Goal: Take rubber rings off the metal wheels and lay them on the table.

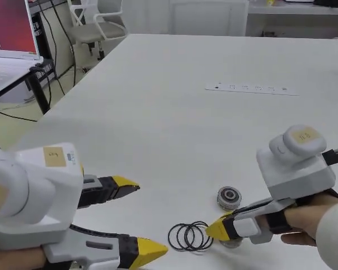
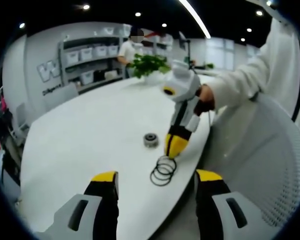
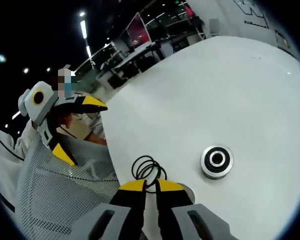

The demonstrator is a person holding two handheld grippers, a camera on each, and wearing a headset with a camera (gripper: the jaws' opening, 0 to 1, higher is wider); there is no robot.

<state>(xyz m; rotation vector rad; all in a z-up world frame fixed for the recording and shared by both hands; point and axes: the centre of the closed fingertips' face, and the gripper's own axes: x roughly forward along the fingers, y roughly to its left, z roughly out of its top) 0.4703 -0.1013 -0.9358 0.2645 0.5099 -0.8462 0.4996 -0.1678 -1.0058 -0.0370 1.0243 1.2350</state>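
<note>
Several black rubber rings (image 1: 188, 236) lie overlapping near the table's front edge. My right gripper (image 1: 213, 229) comes in from the right, its yellow tips at the pile's right side. Its jaws stand pressed together, and a thin black ring loop (image 3: 150, 189) seems pinched between them. A bare metal wheel (image 1: 229, 197) lies flat just behind that gripper, also in the right gripper view (image 3: 217, 161). A second grey wheel (image 1: 232, 243) peeks out under the right gripper's jaws. My left gripper (image 1: 149, 216) hovers to the left of the rings, jaws wide apart, holding nothing.
The white table (image 1: 174, 112) stretches far back, with a flat white power strip (image 1: 251, 89) at the back right. The table's front edge runs close to the rings. An office chair (image 1: 93, 25) and a desk with a monitor (image 1: 11, 28) stand at the left.
</note>
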